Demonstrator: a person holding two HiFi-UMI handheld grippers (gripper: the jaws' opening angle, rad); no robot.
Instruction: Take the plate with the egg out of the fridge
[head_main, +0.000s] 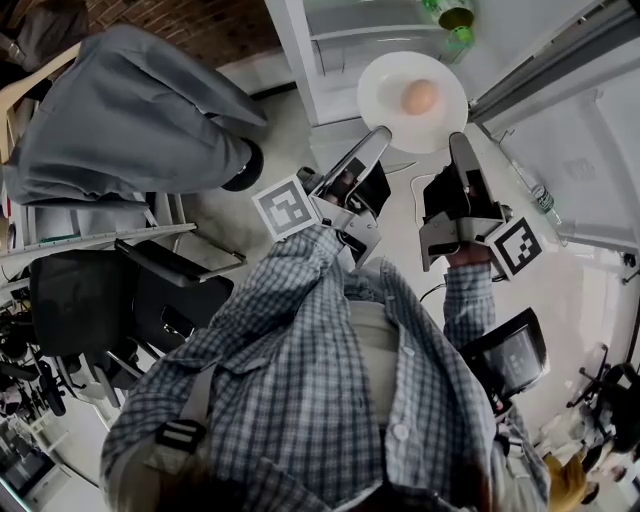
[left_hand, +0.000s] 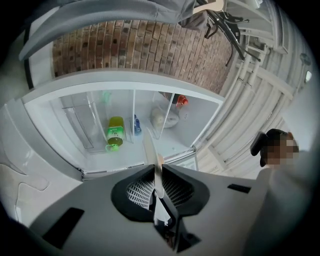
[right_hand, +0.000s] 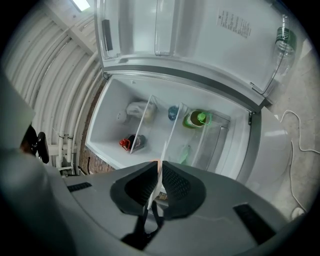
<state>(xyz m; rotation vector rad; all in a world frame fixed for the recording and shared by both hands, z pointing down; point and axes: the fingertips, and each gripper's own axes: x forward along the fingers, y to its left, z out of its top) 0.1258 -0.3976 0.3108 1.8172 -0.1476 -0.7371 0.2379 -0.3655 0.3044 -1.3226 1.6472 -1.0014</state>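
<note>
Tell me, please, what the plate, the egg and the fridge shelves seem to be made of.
The plate is probably glazed ceramic, possibly melamine: plain white, smooth, faintly shiny, with a thin rim. The egg has a natural shell, tan and matte. The shelves look like clear glass or plastic: see-through, with pale edges.

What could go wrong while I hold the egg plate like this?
1. The egg lies loose on the plate; any tilt may roll it off.
2. The left tongs and right tongs pinch only the near rim, so the unsupported far side could droop or the plate could slip.
</note>
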